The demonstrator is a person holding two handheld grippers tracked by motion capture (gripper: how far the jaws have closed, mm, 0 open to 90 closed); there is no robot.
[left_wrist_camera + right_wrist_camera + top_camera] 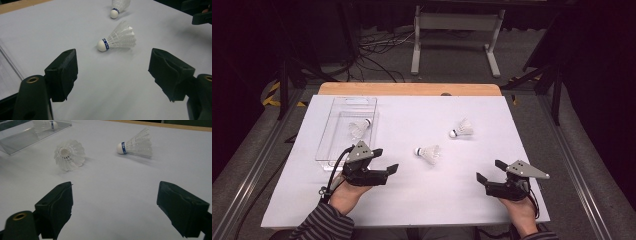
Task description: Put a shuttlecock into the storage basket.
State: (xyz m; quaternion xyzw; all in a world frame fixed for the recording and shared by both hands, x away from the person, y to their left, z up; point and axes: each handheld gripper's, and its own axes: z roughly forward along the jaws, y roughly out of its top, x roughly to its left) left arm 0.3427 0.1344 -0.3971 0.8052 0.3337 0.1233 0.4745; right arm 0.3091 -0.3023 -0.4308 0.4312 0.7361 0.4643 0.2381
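Three white shuttlecocks with blue-banded cork tips are in view. One lies inside a clear plastic tray (pixel 328 131) at the left; this shuttlecock (pixel 358 128) also appears in the right gripper view (pixel 45 125). A second shuttlecock (pixel 429 153) (pixel 120 38) (pixel 69 155) lies on its side mid-table. The third shuttlecock (pixel 462 130) (pixel 119 7) (pixel 136 145) lies farther back right. My left gripper (pixel 387 159) (pixel 112 65) is open, near the tray's front corner, pointing at the middle shuttlecock. My right gripper (pixel 490 170) (pixel 115 200) is open and holds nothing, at the front right.
A white sheet (pixel 412 200) covers the table, with a wooden strip (pixel 409 89) along the far edge. Beyond it are cables and a white metal stand (pixel 457 30) on the floor. The tray's clear wall (pixel 7 62) runs left of my left jaws.
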